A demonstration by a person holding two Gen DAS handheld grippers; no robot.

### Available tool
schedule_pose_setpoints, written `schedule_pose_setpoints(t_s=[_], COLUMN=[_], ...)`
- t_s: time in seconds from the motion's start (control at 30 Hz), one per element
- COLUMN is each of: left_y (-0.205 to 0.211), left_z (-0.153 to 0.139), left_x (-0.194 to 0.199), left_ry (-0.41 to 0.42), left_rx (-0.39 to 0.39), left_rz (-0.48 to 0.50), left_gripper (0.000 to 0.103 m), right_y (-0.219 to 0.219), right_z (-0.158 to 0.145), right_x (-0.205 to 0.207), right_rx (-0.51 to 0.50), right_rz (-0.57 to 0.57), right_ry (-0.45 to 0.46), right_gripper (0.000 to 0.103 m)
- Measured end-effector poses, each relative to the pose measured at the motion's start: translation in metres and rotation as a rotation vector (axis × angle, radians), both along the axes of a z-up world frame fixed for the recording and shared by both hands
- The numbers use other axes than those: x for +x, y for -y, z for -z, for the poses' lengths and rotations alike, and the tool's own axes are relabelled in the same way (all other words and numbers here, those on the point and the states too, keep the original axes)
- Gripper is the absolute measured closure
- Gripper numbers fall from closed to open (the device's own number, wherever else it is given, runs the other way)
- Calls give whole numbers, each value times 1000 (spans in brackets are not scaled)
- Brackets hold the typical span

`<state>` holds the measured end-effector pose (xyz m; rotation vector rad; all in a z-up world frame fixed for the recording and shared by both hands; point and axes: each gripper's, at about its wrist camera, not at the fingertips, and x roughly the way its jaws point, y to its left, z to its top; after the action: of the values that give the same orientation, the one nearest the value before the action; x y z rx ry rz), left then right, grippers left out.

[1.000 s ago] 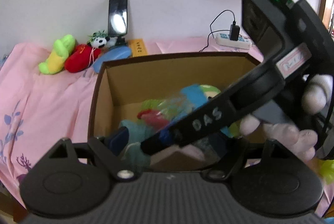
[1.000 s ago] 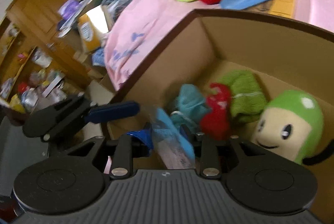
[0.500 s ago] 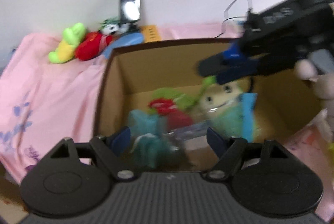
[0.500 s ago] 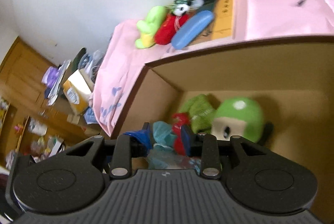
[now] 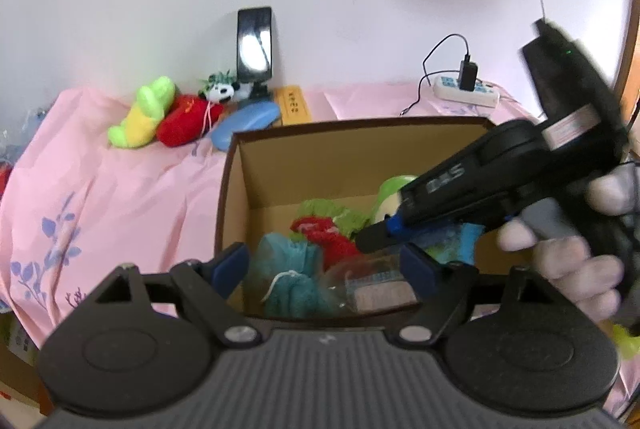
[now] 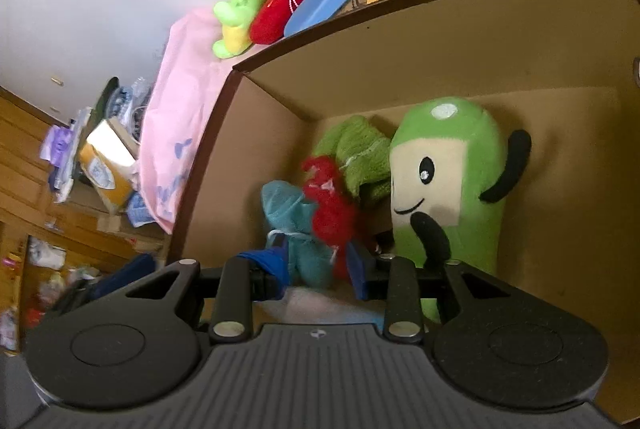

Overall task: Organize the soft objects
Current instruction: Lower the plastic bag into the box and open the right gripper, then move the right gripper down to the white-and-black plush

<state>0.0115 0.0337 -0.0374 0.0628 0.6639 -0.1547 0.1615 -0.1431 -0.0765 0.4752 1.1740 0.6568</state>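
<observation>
A pink flower-printed cloth [image 5: 120,197] is covering the table, and an open brown cardboard box [image 5: 360,165] is sitting on it, filling the middle of both views. Inside, at about three o'clock in the right wrist view, a tall green plush with a cream smiling face and black arms [image 6: 448,185] is leaning against the back wall. A green knitted cloth [image 6: 356,153] is lying beside it at nine o'clock, touching a red fuzzy cloth [image 6: 332,209], and a teal mesh bath sponge [image 6: 296,225] is lying further toward eight o'clock.

Beyond the box, at eleven o'clock, a lime and yellow plush [image 5: 144,113], a red plush [image 5: 186,119], a small panda toy [image 5: 222,91] and a blue oval case [image 5: 250,119] are lying together by the wall.

The left gripper [image 5: 326,265] is hovering over the box's near edge, its jaws opening wide with nothing pressed between them. The right gripper [image 6: 316,269], held by a gloved hand [image 5: 576,245], is pointing down into the box; its jaws are standing partly apart over the teal sponge, and whether they are pinching anything I cannot tell.
</observation>
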Motion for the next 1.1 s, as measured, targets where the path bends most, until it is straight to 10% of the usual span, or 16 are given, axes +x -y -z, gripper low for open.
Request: schedule_pose_setpoints(t_s=[0.53,1.1], left_y=[-5,54], left_z=[12,42], left_x=[-30,-43], left_ry=[-125,-316], left_rx=[-214,-213], left_rz=[57,108], left_gripper=[18,19], right_y=[33,71], right_z=[-68,-41], right_x=[-72,-107], right_rx=[-150,-110], right_rz=[116,14], right_ry=[557,432], right_gripper=[87,95])
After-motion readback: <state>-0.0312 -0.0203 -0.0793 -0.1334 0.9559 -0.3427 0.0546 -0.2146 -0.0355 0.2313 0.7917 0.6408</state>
